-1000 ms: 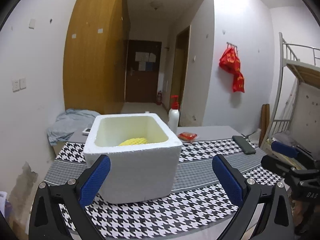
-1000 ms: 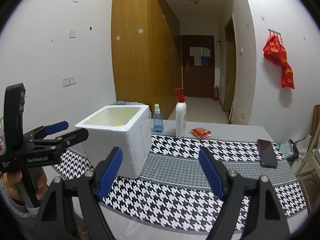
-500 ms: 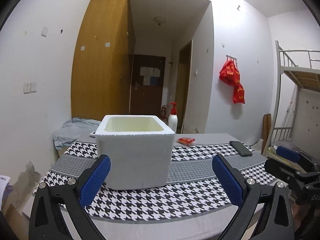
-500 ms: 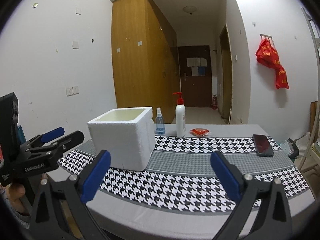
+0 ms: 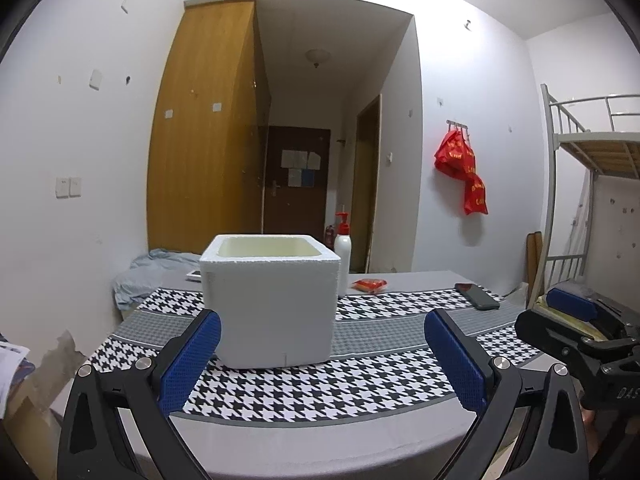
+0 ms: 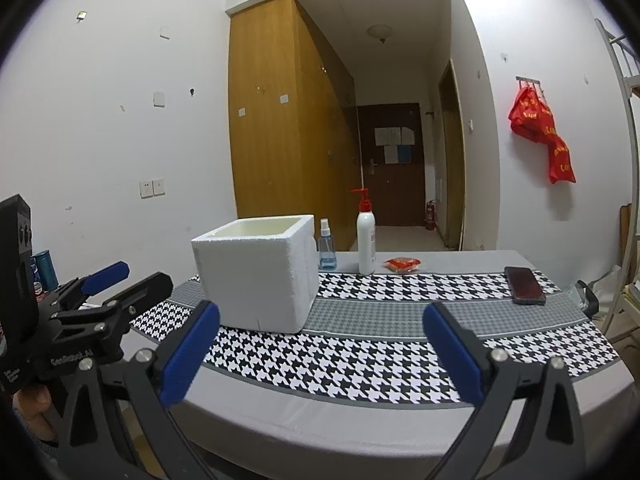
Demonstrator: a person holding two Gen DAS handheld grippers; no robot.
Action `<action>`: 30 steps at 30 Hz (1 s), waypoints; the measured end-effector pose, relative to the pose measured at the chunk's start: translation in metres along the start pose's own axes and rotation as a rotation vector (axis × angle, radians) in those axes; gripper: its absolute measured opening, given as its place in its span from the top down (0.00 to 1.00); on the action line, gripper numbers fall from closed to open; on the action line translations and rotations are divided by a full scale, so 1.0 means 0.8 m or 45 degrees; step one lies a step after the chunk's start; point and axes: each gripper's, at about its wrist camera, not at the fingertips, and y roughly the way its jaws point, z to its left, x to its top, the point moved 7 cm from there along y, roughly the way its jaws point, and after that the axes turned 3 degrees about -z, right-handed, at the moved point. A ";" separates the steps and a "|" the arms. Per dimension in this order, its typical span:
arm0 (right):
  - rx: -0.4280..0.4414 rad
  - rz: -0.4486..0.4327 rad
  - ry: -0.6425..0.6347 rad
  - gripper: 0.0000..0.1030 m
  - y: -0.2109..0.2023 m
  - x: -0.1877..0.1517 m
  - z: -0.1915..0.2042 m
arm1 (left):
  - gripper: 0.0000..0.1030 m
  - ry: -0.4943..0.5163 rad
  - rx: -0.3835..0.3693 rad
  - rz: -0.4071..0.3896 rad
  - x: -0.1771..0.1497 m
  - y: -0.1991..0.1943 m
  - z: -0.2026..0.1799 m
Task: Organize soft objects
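A white foam box [image 5: 272,300] stands on the houndstooth table cloth [image 5: 320,384], open at the top; what lies inside is hidden. It also shows in the right wrist view [image 6: 258,276]. My left gripper [image 5: 322,360] is open and empty, low at the table's near edge in front of the box. My right gripper [image 6: 320,354] is open and empty, near the front edge right of the box. The left gripper also shows in the right wrist view [image 6: 120,282], and the right gripper in the left wrist view [image 5: 560,312].
A white pump bottle [image 6: 366,240], a small blue spray bottle [image 6: 327,250], a red packet [image 6: 402,264] and a dark phone [image 6: 524,285] lie on the table behind and right of the box. A grey-blue cloth [image 5: 148,276] lies at the far left. A bunk bed [image 5: 592,184] stands right.
Both grippers have dropped lower and pulled back from the box. The yellow thing seen inside the box a second ago is now hidden by the box's wall.
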 end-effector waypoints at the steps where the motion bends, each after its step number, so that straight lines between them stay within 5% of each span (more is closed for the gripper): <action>1: 0.001 -0.003 -0.002 0.00 -0.002 -0.001 0.001 | 0.01 0.006 0.006 -0.004 0.000 -0.002 0.000; 30: -0.043 -0.076 -0.027 0.00 -0.053 -0.018 0.025 | 0.01 0.079 0.019 -0.030 -0.021 -0.045 -0.012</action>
